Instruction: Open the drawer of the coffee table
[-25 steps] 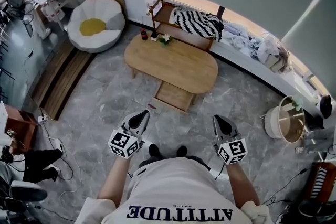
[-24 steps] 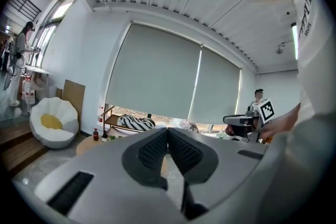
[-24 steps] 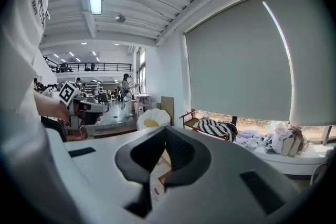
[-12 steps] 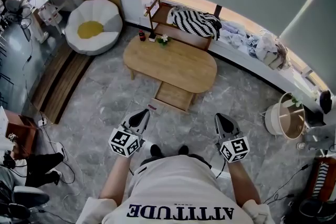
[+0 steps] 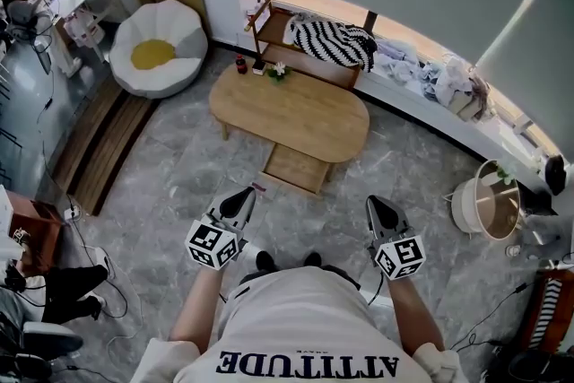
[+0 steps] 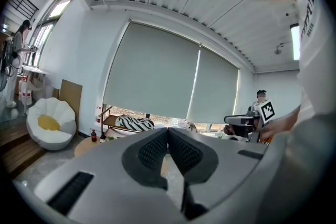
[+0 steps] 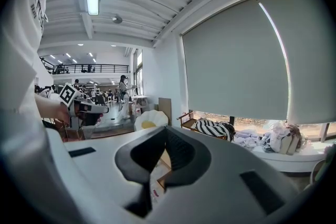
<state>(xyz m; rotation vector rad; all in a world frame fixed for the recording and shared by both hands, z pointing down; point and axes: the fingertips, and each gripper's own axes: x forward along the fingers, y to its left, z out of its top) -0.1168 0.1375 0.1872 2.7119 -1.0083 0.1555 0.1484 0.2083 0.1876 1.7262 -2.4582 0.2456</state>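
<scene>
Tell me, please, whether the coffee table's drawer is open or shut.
Open: the drawer juts out from under the near edge of the coffee table, over the floor.

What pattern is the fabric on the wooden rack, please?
Fabric: black and white stripes; clearest in the head view.

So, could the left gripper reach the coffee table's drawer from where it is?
Probably not yet: the left gripper hangs short of the drawer, with floor between; nothing seems to block a step forward.
</scene>
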